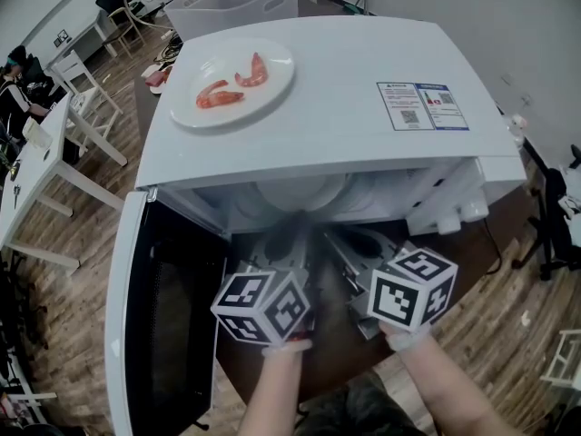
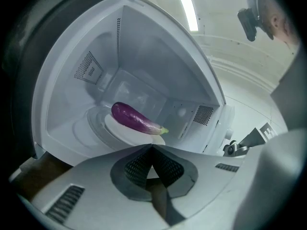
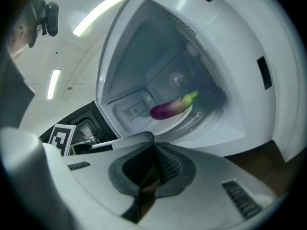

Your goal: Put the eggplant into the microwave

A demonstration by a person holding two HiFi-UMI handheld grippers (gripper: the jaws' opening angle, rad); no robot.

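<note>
A purple eggplant (image 2: 135, 119) with a green stem lies on a white plate (image 2: 125, 132) inside the open white microwave (image 1: 318, 107). The right gripper view shows the same eggplant (image 3: 171, 107) on the plate (image 3: 178, 120). Both grippers hover just outside the opening, side by side, pointing into the cavity and apart from the eggplant. My left gripper (image 2: 152, 147) is shut with nothing between its jaws. My right gripper (image 3: 154, 146) is also shut and empty. In the head view their marker cubes, left (image 1: 263, 307) and right (image 1: 413, 289), show below the opening.
The microwave door (image 1: 154, 316) hangs wide open to the left. On top of the microwave stands a white plate (image 1: 272, 94) with two shrimp (image 1: 221, 95). A white bin (image 1: 241, 7) sits behind it, and tables and chairs (image 1: 54, 153) stand at the far left.
</note>
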